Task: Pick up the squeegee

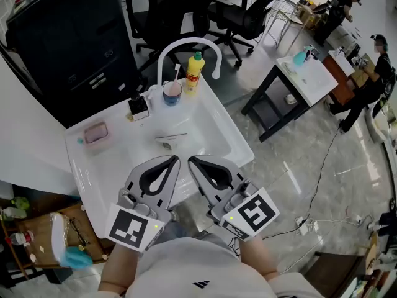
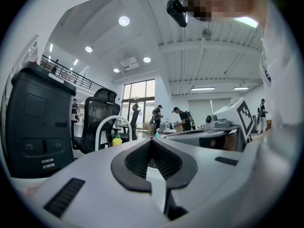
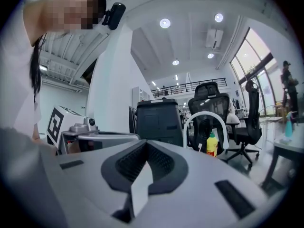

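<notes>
The yellow bottle (image 1: 194, 73) has a label too small to read. The 2 tools, left gripper (image 1: 175, 161) and right gripper (image 1: 191, 161), are pressed together, holding nothing, near the squeegee (image 1: 170, 137).

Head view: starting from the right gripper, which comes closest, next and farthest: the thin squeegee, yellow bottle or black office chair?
From the right gripper:
1. thin squeegee, in the white sink just ahead.
2. yellow bottle, on the sink's back rim.
3. black office chair, on the floor beyond.
</notes>
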Motion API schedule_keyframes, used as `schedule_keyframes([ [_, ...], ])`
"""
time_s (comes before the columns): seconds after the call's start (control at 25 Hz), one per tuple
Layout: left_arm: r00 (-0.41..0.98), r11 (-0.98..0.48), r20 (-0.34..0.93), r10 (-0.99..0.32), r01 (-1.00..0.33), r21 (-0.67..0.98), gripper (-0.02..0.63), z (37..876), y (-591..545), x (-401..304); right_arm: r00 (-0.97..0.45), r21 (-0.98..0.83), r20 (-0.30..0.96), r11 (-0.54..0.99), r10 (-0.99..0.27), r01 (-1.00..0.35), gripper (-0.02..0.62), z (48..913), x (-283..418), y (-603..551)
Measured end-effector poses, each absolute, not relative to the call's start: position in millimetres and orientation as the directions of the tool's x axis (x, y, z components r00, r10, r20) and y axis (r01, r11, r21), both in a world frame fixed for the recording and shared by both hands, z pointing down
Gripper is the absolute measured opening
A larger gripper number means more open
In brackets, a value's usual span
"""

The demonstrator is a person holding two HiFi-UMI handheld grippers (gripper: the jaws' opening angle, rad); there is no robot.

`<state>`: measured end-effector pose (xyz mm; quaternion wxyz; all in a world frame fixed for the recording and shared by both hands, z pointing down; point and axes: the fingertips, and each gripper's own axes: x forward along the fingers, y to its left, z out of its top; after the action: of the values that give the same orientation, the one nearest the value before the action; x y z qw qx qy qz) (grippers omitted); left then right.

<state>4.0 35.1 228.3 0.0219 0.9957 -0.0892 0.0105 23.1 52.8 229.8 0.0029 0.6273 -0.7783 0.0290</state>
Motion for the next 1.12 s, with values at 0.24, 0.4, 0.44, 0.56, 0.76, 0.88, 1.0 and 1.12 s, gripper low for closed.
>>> schedule_keyframes([
  [0.24,0.989,-0.988,0.034,-0.143,-0.145,0.050,0.012,236.4,12.1,11.6,-0.184,-0.049,0.065,0.181,-0.981,-0.982,0.009,236.0,28.8,31.1],
  [0.4,0.993,-0.991,0.043,-0.114,-0.117,0.067,0.012,242.6,4.3,17.5,-0.154,-0.057,0.081,0.150,-0.985,-0.987,0.009,239.4,34.3,23.7],
  [0.44,0.994,-0.991,0.043,-0.105,-0.108,0.074,0.012,243.5,3.0,19.2,-0.146,-0.056,0.086,0.141,-0.986,-0.988,0.009,239.9,35.8,22.8],
  [0.56,0.996,-0.992,0.040,-0.080,-0.084,0.099,0.012,245.6,0.7,27.1,-0.114,-0.050,0.102,0.110,-0.988,-0.993,0.009,241.0,43.3,23.7],
  [0.76,0.998,-0.992,0.022,-0.051,-0.053,0.110,0.012,243.2,3.5,40.3,-0.068,-0.046,0.114,0.063,-0.991,-0.997,0.009,239.1,60.0,31.9],
  [0.88,0.998,-0.993,0.018,-0.055,-0.057,0.105,0.012,242.3,4.9,43.2,-0.065,-0.046,0.110,0.060,-0.992,-0.997,0.009,238.5,65.4,34.0],
  [1.0,0.996,-0.992,0.016,-0.086,-0.087,0.092,0.012,242.0,1.7,44.7,-0.091,-0.046,0.101,0.087,-0.991,-0.995,0.009,237.4,68.3,31.6],
  [1.12,0.991,-0.987,0.026,-0.132,-0.134,0.085,0.012,241.6,-3.0,43.8,-0.139,-0.048,0.092,0.135,-0.986,-0.990,0.009,236.8,69.4,25.3],
])
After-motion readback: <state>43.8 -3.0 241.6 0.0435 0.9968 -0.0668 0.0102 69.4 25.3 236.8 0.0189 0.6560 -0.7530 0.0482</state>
